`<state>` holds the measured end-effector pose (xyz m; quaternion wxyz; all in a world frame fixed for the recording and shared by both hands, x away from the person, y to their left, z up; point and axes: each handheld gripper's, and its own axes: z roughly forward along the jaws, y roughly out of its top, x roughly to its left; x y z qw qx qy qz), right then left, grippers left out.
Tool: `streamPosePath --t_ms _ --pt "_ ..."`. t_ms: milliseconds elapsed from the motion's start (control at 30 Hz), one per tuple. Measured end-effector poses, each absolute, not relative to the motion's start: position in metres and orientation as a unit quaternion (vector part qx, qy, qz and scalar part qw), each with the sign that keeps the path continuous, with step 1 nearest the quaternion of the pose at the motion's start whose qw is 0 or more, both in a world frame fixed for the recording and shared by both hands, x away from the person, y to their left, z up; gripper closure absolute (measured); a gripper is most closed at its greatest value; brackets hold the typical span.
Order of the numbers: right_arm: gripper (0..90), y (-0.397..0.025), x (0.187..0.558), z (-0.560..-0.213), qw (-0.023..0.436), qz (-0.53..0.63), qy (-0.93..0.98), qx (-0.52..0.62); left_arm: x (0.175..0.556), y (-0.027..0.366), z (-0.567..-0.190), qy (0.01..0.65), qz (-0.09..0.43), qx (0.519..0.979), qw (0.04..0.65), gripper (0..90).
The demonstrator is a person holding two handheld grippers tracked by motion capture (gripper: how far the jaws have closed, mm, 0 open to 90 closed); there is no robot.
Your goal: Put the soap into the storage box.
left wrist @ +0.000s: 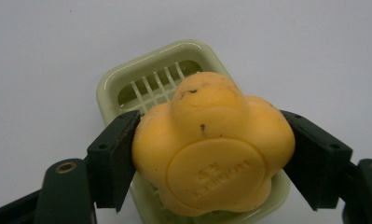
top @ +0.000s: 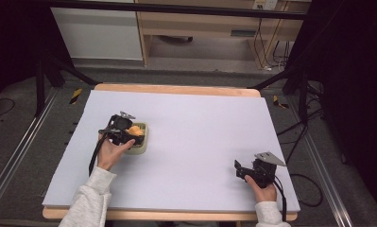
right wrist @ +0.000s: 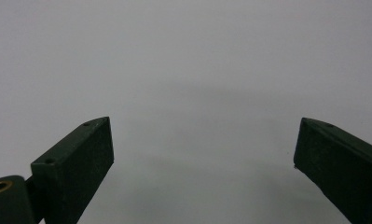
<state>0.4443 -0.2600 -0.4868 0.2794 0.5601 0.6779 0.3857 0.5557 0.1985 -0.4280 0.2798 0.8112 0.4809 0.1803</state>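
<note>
I have the left gripper (left wrist: 211, 158) clamped on a yellow-orange, flower-shaped bar of soap (left wrist: 211, 149), one black jaw pressed to each flank. The soap sits over the pale green plastic soap dish (left wrist: 127, 81), whose slatted drain floor shows beyond it; from the left gripper view I can't tell whether the bar rests on the slats or hangs just above them. In the high view the left gripper (top: 124, 132) and dish (top: 143, 144) are at the left-middle of the white table sheet (top: 200, 142).

My right gripper (top: 245, 171) idles well apart, near the front right, its jaws spread wide over bare sheet and holding nothing.

I judge this to be either the placing or the lifting of the soap at the dish. If placing, the next move calls for easing the bar down until it seats flat, then parting the jaws without dragging the light dish. If lifting, I need a straight rise so that the dish stays put.
</note>
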Motion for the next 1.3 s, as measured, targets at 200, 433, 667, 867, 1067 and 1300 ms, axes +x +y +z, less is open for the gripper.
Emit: streamPosePath --t_ms 200,433,667,867,1067,1300 --pt "5.2 -0.260 0.444 -0.487 0.280 0.386 0.678 0.560 0.558 0.198 -0.432 0.484 0.177 0.813 0.273 24.9" --pt "5.2 -0.260 0.444 -0.487 0.278 0.386 0.678 0.560 0.559 0.198 -0.435 0.486 0.176 0.814 0.266 24.9" --pt "5.3 -0.260 0.444 -0.487 0.278 0.385 0.678 0.560 0.557 0.197 -0.434 0.487 0.174 0.815 0.259 24.8" --pt "5.3 -0.260 0.445 -0.487 0.281 0.383 0.680 0.558 0.556 0.197 -0.432 0.490 0.176 0.815 0.254 24.8" --pt "5.2 -0.260 0.445 -0.487 0.281 0.383 0.680 0.558 0.560 0.198 -0.436 0.496 0.176 0.808 0.265 24.6" --pt "5.2 -0.260 0.445 -0.487 0.281 0.383 0.681 0.557 0.563 0.199 -0.443 0.497 0.188 0.800 0.279 24.4"
